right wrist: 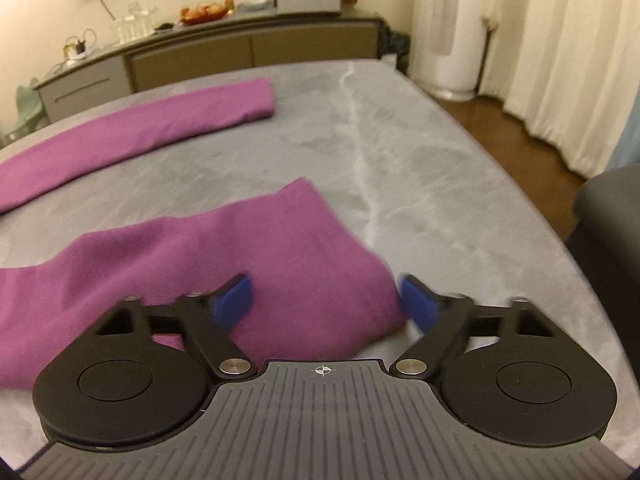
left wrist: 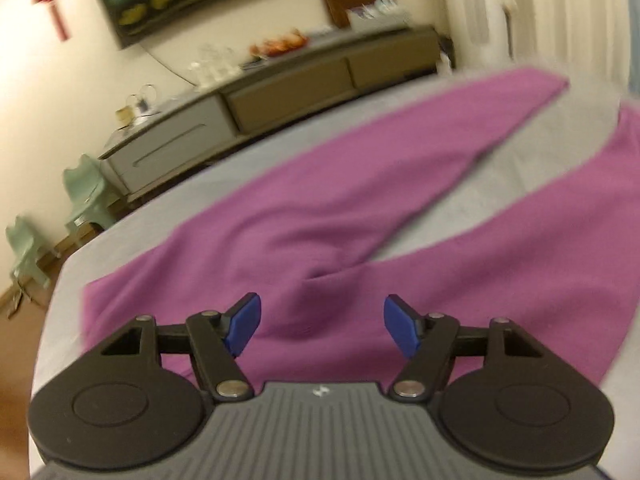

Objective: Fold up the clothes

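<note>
Your right gripper [right wrist: 326, 300] hangs with jaws apart over the near purple leg [right wrist: 224, 248], clear of the cloth. The other leg [right wrist: 152, 128] lies well apart across the grey table [right wrist: 420, 168].

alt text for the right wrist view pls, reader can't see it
The open right gripper hovers over the near end of a purple garment spread on a grey marbled table, its blue pads clear of the cloth. A second purple strip lies farther back; beyond are a sideboard and white curtains.
</note>
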Action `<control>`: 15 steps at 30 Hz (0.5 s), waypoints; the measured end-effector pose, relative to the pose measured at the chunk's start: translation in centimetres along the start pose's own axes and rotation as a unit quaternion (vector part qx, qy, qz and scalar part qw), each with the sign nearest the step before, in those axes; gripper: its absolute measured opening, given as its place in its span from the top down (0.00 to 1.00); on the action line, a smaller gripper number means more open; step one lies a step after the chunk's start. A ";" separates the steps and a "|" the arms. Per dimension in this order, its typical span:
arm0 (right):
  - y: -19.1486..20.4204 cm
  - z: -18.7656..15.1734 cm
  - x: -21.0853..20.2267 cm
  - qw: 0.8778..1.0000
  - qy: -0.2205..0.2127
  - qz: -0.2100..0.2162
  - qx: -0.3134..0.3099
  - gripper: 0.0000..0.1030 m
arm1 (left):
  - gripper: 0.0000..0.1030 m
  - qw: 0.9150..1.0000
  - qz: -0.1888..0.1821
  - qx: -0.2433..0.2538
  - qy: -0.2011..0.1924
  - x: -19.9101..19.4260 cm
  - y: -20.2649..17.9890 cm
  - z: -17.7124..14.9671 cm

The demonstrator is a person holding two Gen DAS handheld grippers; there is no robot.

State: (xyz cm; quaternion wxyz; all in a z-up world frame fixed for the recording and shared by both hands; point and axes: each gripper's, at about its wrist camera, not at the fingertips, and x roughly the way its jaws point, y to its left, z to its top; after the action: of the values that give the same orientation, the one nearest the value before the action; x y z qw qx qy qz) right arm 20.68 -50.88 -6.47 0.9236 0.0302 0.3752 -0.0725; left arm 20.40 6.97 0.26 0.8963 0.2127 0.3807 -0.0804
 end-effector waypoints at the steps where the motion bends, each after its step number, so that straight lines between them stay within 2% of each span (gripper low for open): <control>1: 0.1 0.0 0.1 1.000 0.002 0.006 0.001 0.53 | 0.35 1.000 0.002 0.005 0.007 1.1 -0.6 0.2; 2: 0.2 0.0 0.2 1.000 0.004 0.011 0.002 0.69 | 0.36 1.000 0.005 0.008 0.013 2.0 -1.1 0.3; 3: 0.3 0.2 0.2 1.000 0.007 0.016 0.005 0.91 | 0.37 1.000 0.008 0.006 0.017 2.7 -1.2 0.3; 5: 0.7 0.7 -0.1 1.000 0.006 0.025 0.004 0.95 | 0.41 1.000 0.016 -0.003 0.022 3.5 -0.9 0.5; 6: 0.8 1.1 -0.5 1.000 -0.003 0.025 0.001 0.95 | 0.52 0.999 0.019 -0.008 0.024 4.0 -0.7 0.5; 7: 0.8 1.7 -1.1 0.999 -0.020 0.031 0.006 0.95 | 0.63 0.999 0.026 -0.020 0.031 4.4 -0.2 0.8; 10: -0.5 3.9 -2.4 0.994 -0.072 0.053 0.068 0.95 | 0.63 0.994 0.041 -0.090 0.049 6.0 2.3 1.9; 12: -0.9 4.3 -0.7 0.991 -0.066 0.045 0.105 0.95 | 0.63 0.989 0.060 -0.124 0.056 6.8 3.3 2.6; 14: -1.3 4.7 1.1 0.987 -0.058 0.036 0.143 0.73 | 0.61 0.986 0.078 -0.134 0.060 7.0 3.3 3.5; 15: -1.2 4.8 2.0 0.987 -0.045 0.031 0.150 0.56 | 0.60 0.986 0.085 -0.131 0.059 6.8 3.1 3.7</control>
State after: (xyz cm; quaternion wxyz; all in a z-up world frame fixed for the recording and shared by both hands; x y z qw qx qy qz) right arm 25.19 -52.83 -4.41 0.9263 0.1764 0.3173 -0.1008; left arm 28.53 8.24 -1.32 0.8962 0.1293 0.4203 0.0592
